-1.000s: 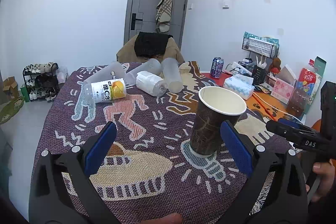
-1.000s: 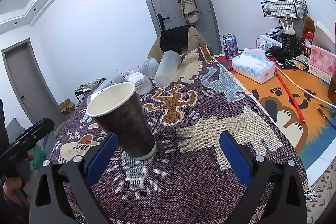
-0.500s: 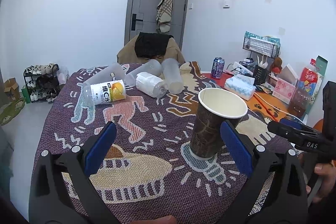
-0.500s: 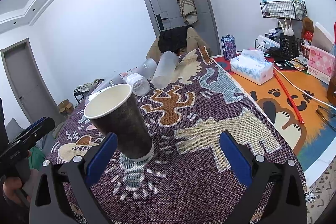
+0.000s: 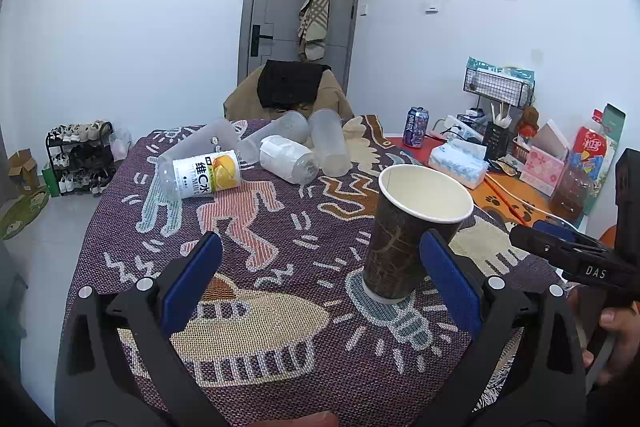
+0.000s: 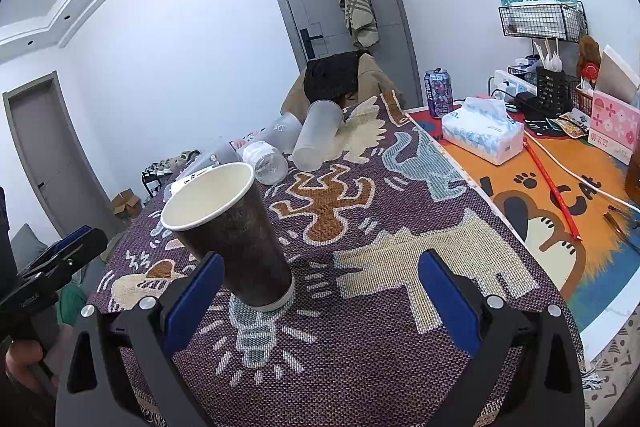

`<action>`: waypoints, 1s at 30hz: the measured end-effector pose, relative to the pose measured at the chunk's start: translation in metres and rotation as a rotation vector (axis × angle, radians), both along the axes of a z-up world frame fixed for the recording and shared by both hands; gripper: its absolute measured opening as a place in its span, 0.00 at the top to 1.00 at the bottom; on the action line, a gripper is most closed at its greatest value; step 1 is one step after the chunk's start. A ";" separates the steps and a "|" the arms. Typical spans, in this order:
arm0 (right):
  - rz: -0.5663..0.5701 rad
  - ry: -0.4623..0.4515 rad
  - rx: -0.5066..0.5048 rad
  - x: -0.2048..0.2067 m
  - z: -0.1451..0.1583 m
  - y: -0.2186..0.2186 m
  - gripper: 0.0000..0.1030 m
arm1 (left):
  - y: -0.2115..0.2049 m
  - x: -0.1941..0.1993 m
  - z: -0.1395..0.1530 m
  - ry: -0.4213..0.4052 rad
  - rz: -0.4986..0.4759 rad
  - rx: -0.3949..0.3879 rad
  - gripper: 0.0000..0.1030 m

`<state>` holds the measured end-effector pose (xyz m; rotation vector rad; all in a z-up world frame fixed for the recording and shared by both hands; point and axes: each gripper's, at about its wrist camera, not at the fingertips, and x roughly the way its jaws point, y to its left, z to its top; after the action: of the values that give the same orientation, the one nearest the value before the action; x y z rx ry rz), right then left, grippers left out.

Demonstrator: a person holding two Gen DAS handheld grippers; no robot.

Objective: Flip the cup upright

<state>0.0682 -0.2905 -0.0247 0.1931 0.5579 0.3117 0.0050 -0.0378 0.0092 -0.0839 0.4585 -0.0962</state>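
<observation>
barely changed from before: cup [image 5: 412, 231] stayed upright on the tablecloth [image 5: 280, 227]. left gripper [image 5: 320, 291] and right gripper [image 6: 316, 301] kept jaws spread wide, pinching nothing.

We see a table under a patterned woven cloth [image 5: 256, 251], brown paper cup [image 5: 408, 235] upright at centre right, clear plastic cups [image 5: 330, 147] and a labelled bottle [image 5: 200, 177] lying upper centre, tissue pack [image 6: 482, 135] upper right.

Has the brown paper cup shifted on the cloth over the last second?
No. The brown paper cup stands upright on the same light-bulb figure of the cloth as before; neither gripper touches it.
</observation>
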 end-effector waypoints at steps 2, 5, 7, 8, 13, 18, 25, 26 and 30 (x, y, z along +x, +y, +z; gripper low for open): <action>0.000 0.000 0.001 0.000 0.000 0.000 0.07 | 0.000 0.000 0.000 0.000 0.000 0.000 0.05; 0.000 0.000 0.001 0.000 0.000 0.000 0.07 | 0.000 0.001 -0.001 0.002 0.001 0.001 0.05; 0.001 0.000 0.001 0.000 0.000 0.000 0.07 | 0.000 0.001 0.000 0.003 0.000 0.001 0.05; 0.001 0.001 0.000 0.001 0.000 0.001 0.07 | 0.000 0.001 -0.001 0.005 0.001 0.001 0.05; 0.003 0.004 0.003 0.003 -0.001 0.001 0.07 | 0.000 0.002 0.000 0.007 0.001 0.002 0.05; 0.006 0.003 0.002 0.003 -0.002 0.001 0.07 | 0.000 0.002 0.000 0.007 0.002 0.002 0.05; 0.008 0.001 0.001 0.000 -0.003 0.001 0.07 | 0.001 0.002 -0.002 0.008 0.003 -0.006 0.05; 0.008 0.001 0.000 0.000 -0.003 0.001 0.07 | 0.001 0.002 -0.002 0.008 0.003 -0.007 0.05; 0.007 -0.001 0.000 -0.001 -0.002 0.000 0.07 | 0.001 0.001 -0.003 0.008 0.003 -0.008 0.05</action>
<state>0.0674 -0.2907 -0.0269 0.1913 0.5574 0.3190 0.0059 -0.0372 0.0067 -0.0924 0.4659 -0.0950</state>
